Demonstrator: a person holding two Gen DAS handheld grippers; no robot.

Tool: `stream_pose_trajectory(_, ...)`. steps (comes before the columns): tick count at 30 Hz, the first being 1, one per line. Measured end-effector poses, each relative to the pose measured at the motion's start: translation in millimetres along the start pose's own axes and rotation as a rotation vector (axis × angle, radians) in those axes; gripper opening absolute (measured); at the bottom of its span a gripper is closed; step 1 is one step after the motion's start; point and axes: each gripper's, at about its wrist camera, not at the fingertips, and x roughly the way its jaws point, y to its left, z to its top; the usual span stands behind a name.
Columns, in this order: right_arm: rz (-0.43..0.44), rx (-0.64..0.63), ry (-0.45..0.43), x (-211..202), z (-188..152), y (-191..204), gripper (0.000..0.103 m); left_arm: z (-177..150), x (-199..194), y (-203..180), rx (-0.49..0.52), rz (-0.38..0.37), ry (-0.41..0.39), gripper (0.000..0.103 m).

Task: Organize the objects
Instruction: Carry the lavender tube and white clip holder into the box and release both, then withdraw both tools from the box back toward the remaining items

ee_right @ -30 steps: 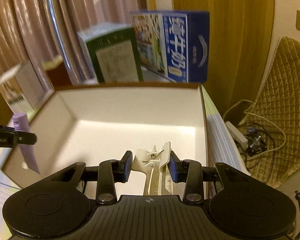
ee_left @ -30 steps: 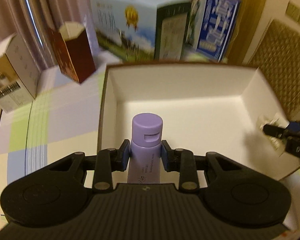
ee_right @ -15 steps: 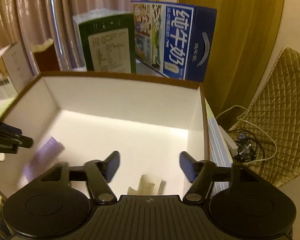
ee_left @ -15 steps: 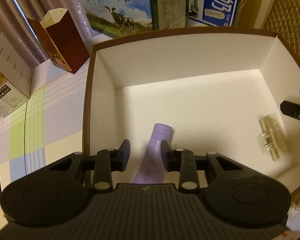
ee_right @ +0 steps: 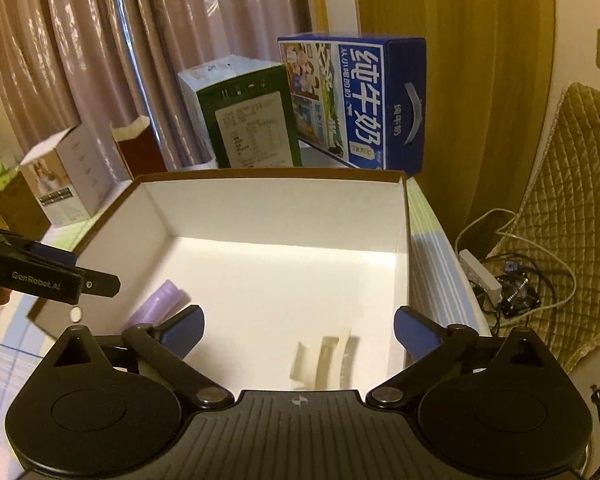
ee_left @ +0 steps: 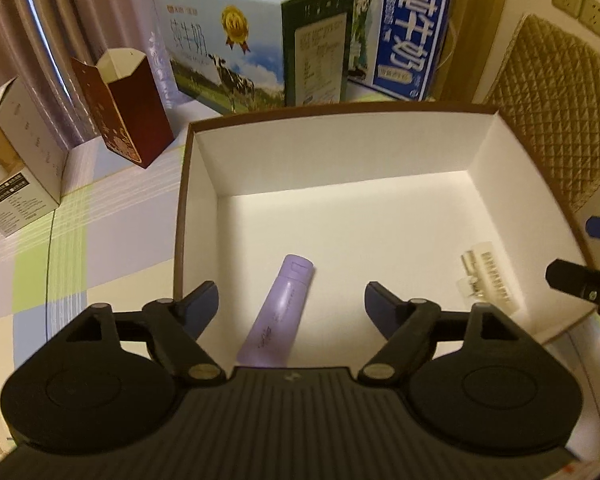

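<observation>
Both grippers' jaws had just been opening and stood spread, empty. The lilac plastic tube (ee_left: 278, 312) lay flat in the white-lined cardboard box (ee_left: 340, 156), below the left gripper (ee_left: 292, 300), long axis pointing away; the translucent clip (ee_right: 326, 356) lay below the right gripper (ee_right: 300, 330).

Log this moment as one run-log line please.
left hand-held gripper: just opened, empty | right hand-held gripper: just opened, empty | purple tube, clear clip: lying in white box

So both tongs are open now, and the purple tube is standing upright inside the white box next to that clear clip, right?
Not quite. The purple tube is lying flat on the floor of the white box, not standing, as the left wrist view shows. The rest holds: the clear clip lies in the box too, and the left tongs and right tongs, which have just been opening, grip nothing.
</observation>
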Motion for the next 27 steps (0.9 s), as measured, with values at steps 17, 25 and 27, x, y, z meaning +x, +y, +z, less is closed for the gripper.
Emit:
stream_pose_trajectory(17, 0.024, 0.084, -0.023, -63, -31, 8, 0.101, -48, -79, -5, -0.064, -0.042, -0.058, 0.079)
stream_pose_trajectory(25, 0.036, 0.104, -0.018, -90, -50, 15, 0.101, -76, -107, -10, -0.093, -0.057, -0.077, 0.079)
stream_pose_trajectory(27, 0.037, 0.107, -0.016, -96, -56, 16, 0.101, -82, -112, -12, -0.093, -0.057, -0.080, 0.079)
